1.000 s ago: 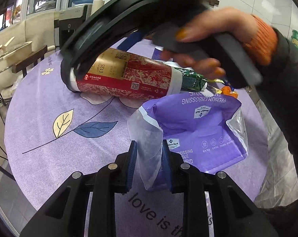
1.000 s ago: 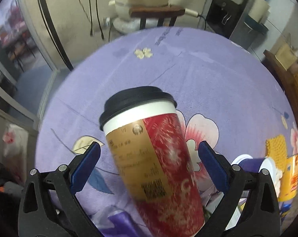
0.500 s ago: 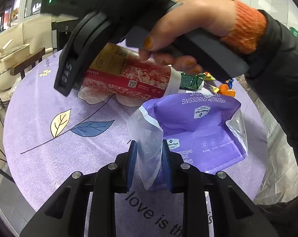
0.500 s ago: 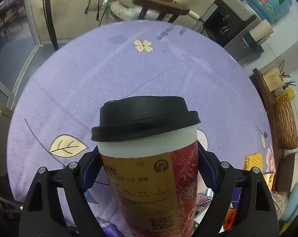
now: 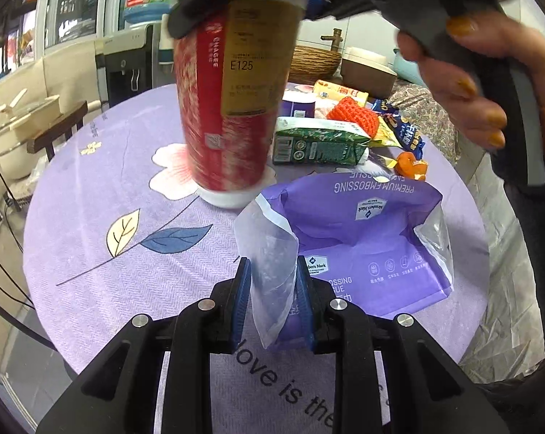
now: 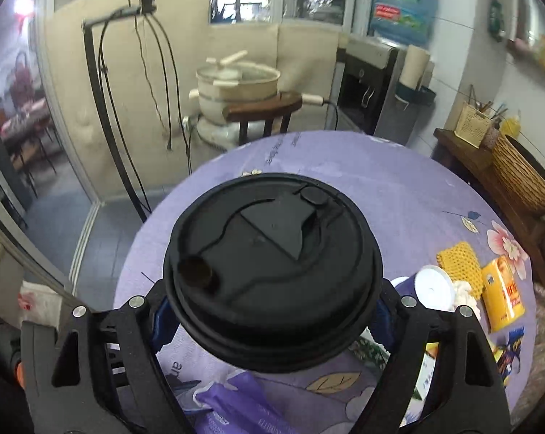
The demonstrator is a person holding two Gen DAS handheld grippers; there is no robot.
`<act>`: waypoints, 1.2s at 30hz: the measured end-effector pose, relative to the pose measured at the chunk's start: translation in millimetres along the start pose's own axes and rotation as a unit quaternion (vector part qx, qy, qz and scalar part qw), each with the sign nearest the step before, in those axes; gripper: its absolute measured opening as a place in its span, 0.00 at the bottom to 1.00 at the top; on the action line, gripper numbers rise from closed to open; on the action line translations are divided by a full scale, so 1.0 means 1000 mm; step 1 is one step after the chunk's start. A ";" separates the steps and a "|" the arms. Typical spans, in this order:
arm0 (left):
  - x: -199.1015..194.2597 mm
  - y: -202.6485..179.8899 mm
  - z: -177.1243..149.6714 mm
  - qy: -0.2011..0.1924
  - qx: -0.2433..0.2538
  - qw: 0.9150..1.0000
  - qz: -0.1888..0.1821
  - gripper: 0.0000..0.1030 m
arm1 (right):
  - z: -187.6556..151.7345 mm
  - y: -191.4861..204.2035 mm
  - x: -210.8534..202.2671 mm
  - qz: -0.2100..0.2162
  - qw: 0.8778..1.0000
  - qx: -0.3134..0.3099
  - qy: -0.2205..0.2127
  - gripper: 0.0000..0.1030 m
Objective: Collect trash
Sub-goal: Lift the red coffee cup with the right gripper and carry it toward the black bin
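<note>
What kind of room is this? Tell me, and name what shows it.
Likely a home dining or kitchen area: a round table with a purple floral tablecloth, a water dispenser with its big bottle, and stacked cooking pots on a stool.

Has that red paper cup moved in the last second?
Yes. The red cup lay on its side over the pink flower on the tablecloth; now the right gripper, its jaws just closing on it, holds it upright.

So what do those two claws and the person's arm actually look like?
Both are alike: the left claw and the right claw have matte black angular frames with silver round bolts and ribbed blue pads lining the fingers. The right one has a grey and black pistol-style handle. The person wears a dark jacket over an orange knitted cuff.
</note>
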State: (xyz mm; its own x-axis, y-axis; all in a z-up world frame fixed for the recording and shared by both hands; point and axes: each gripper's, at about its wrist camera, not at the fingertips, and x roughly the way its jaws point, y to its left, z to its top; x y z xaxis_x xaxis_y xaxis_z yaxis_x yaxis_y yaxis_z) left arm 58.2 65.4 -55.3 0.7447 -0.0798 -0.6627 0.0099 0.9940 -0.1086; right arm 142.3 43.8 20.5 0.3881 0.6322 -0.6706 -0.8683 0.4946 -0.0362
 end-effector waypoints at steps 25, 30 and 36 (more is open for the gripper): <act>-0.028 -0.095 0.084 -0.076 0.135 0.984 -0.085 0.19 | -0.143 -0.123 -0.219 -0.180 0.948 0.204 -0.162 0.79; 0.006 -0.150 0.103 -0.069 0.176 0.972 -0.140 0.18 | -0.194 -0.156 -0.252 -0.256 0.915 0.270 -0.155 0.79; 0.056 -0.228 0.111 -0.038 0.233 0.956 -0.173 0.18 | -0.256 -0.189 -0.282 -0.388 0.849 0.337 -0.122 0.79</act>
State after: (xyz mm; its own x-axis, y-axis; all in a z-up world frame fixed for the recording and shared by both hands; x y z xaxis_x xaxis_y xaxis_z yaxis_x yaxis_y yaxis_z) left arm 172.0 -157.2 14.7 0.6885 -0.4223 -0.5897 0.5478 0.8356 0.0412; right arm 118.4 -380.7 26.8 0.8869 0.0251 -0.4614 0.0189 0.9957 0.0905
